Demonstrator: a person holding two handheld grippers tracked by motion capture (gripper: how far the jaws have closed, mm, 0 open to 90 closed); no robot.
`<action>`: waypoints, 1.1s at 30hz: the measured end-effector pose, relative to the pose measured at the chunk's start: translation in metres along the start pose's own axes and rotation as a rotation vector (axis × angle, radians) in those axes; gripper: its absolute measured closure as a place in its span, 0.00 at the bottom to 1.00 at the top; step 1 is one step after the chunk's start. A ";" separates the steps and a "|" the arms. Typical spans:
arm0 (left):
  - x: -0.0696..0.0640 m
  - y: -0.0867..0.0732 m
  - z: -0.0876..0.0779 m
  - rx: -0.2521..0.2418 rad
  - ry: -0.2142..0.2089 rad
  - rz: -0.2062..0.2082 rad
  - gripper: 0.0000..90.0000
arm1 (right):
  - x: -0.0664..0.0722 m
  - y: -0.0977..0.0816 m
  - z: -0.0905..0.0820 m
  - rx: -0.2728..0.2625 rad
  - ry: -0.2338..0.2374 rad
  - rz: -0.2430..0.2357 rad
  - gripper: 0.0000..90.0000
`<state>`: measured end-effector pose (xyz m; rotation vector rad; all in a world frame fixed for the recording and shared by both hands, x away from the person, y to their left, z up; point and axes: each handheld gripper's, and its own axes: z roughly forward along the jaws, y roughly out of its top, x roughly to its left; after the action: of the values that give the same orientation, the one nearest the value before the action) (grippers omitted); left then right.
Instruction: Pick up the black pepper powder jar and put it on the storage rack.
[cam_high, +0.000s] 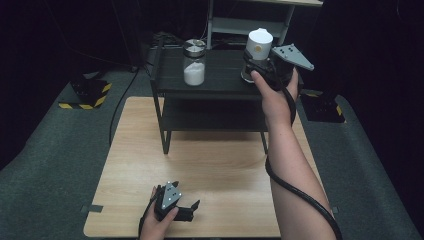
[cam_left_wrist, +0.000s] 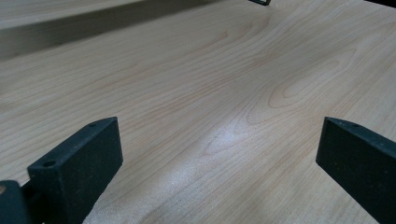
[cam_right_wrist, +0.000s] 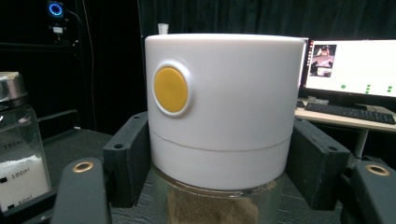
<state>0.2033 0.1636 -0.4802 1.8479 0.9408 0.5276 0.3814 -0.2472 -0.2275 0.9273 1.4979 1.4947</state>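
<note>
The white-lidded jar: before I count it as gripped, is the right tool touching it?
Touching. In the right gripper view, the right tool has both black jaws pressed against the white-lidded jar.

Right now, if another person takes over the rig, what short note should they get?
Right gripper: shut on the white-lidded jar, at the right end of the black shelf; jar looks to stand on the shelf.
Left gripper: open, holding nothing, low over the wooden table near its front edge.
Glass jar with white powder: on the shelf's left, untouched.
Done: white-lidded jar gripped.
Left: probably lift and move it; destination unclear.
</note>
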 end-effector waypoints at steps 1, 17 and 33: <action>0.000 0.000 0.000 0.000 0.001 0.000 0.01 | 0.000 0.000 0.000 0.000 0.001 -0.001 0.34; -0.001 0.001 0.002 0.003 0.002 0.009 0.01 | -0.010 0.006 -0.012 0.001 0.031 0.030 0.10; -0.001 0.002 0.002 0.009 -0.002 0.011 0.01 | -0.013 -0.015 -0.046 -0.028 0.056 0.029 0.00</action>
<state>0.2055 0.1613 -0.4792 1.8622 0.9331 0.5291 0.3449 -0.2786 -0.2430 0.9010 1.5053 1.5704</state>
